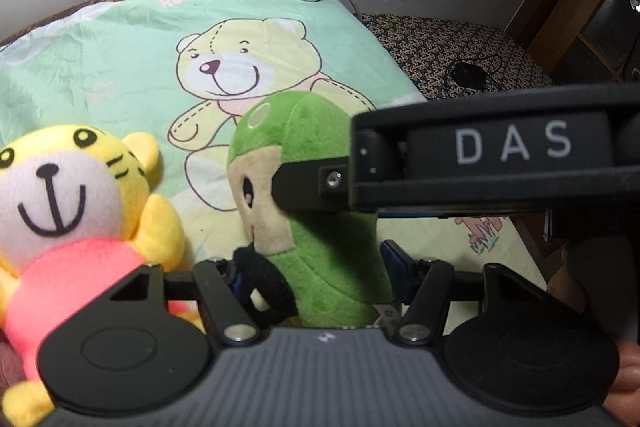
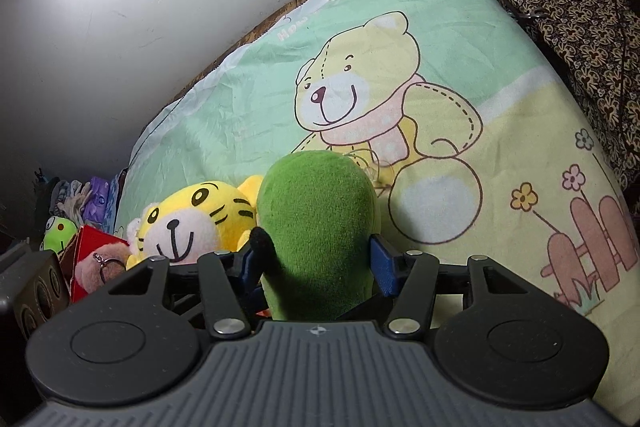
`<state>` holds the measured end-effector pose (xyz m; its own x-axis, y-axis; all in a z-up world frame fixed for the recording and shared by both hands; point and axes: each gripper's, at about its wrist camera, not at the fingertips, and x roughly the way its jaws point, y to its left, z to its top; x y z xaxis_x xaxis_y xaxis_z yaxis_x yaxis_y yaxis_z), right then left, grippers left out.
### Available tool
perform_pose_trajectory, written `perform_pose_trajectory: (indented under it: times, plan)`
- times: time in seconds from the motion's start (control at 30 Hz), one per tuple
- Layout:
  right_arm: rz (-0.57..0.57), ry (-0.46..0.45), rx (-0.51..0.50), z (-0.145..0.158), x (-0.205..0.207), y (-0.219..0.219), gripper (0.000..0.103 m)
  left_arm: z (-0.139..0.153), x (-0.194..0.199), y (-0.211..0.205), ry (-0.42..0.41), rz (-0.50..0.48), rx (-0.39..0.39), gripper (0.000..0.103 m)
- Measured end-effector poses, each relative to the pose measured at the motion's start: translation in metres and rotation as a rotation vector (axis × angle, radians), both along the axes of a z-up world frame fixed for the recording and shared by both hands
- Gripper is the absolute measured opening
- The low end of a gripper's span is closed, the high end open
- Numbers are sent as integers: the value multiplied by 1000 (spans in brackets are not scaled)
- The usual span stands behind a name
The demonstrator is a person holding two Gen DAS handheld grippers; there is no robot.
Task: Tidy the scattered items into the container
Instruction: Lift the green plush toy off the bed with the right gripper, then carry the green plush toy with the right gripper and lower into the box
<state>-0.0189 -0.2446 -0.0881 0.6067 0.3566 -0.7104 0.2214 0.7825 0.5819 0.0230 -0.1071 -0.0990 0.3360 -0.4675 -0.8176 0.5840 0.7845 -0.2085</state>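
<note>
Judging by both grippers, left (image 1: 316,283) and right (image 2: 316,267), clamped on the green plush (image 1: 320,195) above the sheet (image 1: 120,59), little is done: the tiger (image 1: 72,195) lies loose, no container in sight.

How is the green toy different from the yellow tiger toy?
The green plush is green with a tan face patch; the yellow tiger is yellow with a white face and a pink top. The green plush stands between the fingers of the left hand-held gripper; the yellow tiger sits beside it, in no gripper. The tiger's smile faces the left camera; the green plush's face is turned sideways. Both are soft plush toys.
</note>
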Motion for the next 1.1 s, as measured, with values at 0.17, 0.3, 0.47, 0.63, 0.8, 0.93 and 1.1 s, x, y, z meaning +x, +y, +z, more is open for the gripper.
perform_pose_trajectory:
  times: [0.17, 0.3, 0.47, 0.63, 0.8, 0.93, 1.1]
  plan:
    - [-4, 13, -10, 7, -28, 10, 58, 7, -31, 5, -10, -39, 12, 62]
    - [4, 15, -23, 11, -49, 23, 58, 11, -55, 15, -9, -60, 20, 62]
    - [27, 2, -39, 15, -73, 47, 58, 14, -82, 35, -24, -65, 33, 62]
    - [56, -6, -60, 18, -90, 78, 58, 17, -101, 63, -25, -68, 53, 62]
    - [54, -23, -64, 23, -106, 116, 59, 22, -116, 99, -47, -71, 51, 62]
    - [57, -29, -60, 26, -115, 154, 59, 26, -128, 138, -60, -73, 54, 62]
    - [79, -34, -79, 31, -125, 208, 59, 29, -140, 190, -54, -59, 48, 62]
